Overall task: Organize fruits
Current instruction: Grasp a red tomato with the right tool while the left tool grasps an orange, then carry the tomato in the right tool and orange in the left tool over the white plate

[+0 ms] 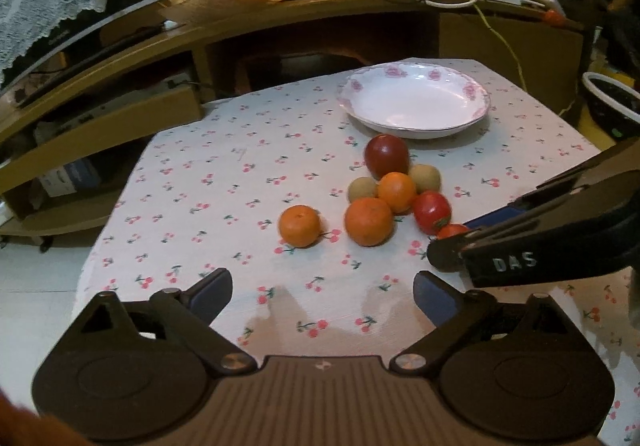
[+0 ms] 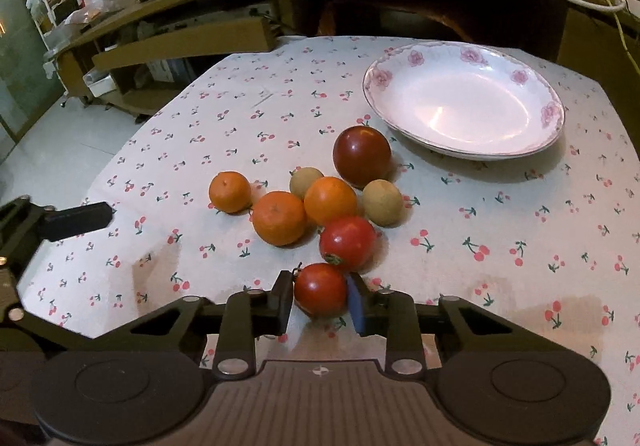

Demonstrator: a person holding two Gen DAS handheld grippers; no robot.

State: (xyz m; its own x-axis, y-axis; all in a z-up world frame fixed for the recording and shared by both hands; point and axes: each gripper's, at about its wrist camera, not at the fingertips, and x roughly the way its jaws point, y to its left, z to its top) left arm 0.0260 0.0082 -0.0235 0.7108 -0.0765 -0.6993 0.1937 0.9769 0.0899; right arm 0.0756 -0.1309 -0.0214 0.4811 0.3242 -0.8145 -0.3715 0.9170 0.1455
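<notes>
right gripper (image 2: pixel 320 300) clamped on nearest red tomato (image 2: pixel 320 289), low on cherry-print tablecloth (image 2: pixel 500 230) before fruit cluster; left gripper (image 1: pixel 322 296) spread wide, holding nothing; flowered plate (image 2: pixel 554 113) beyond.

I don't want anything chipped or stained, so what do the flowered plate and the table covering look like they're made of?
Plate: likely glazed ceramic or porcelain; glossy white with light glare, pink printed roses, thin rim line.
Table covering: looks like matte woven cotton cloth with cherry print; it drapes over the edges, but coated fabric can't be excluded.

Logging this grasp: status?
Left gripper open, idle. Right gripper shut on small red tomato. White floral plate empty. Second red tomato touching it.
</notes>
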